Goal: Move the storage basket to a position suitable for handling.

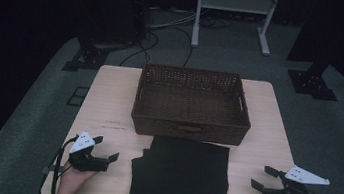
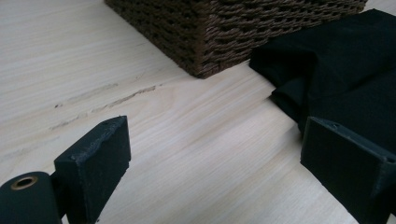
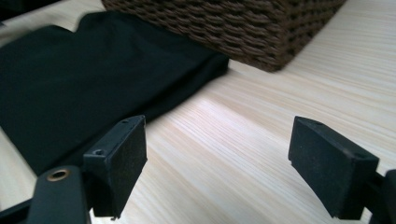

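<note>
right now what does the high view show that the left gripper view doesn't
High view alone: the inside of the wicker basket, which has nothing in it, the full outline of the folded black cloth, the right gripper with open jaws, the person's hands, the floor and a white frame behind the table.

Left gripper view alone: close wood grain with a faint scuff mark, and the basket's near corner weave.

Both: the left gripper open over bare table, with basket and cloth beyond it, the cloth's far edge against the basket front.

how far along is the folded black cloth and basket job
Done: the black cloth lies folded on the table, in front of the basket. In hand: nothing; the left gripper and right gripper flank it, open. Left: gripping the cloth, likely moving it into the basket.
</note>
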Demonstrator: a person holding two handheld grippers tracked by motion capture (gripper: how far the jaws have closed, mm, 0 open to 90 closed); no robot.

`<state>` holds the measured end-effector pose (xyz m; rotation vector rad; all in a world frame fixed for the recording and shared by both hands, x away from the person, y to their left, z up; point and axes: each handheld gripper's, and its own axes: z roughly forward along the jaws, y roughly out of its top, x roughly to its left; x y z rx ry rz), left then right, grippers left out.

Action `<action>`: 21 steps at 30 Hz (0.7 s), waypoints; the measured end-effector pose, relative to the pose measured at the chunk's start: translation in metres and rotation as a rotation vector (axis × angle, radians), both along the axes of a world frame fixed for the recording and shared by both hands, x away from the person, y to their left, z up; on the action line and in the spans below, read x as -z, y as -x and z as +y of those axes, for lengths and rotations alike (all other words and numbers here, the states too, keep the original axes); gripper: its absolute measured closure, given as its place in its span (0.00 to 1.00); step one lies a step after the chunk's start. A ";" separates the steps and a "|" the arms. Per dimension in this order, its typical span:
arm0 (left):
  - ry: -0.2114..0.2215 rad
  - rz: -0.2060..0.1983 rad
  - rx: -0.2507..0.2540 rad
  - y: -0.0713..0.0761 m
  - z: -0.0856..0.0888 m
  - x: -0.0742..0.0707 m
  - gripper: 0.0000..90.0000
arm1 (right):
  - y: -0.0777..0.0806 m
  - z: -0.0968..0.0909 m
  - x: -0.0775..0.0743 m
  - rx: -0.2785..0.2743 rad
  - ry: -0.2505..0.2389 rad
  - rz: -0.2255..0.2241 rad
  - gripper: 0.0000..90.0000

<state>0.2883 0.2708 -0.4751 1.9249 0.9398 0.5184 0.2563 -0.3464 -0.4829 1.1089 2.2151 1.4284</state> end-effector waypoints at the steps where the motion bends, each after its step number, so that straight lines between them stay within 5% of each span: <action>1: -0.007 -0.002 0.003 0.000 -0.001 -0.001 0.08 | 0.000 0.001 -0.002 -0.004 0.000 -0.004 0.20; 21: -0.110 -0.031 0.143 -0.005 -0.027 -0.036 0.06 | -0.008 0.026 -0.044 -0.110 0.130 -0.040 0.19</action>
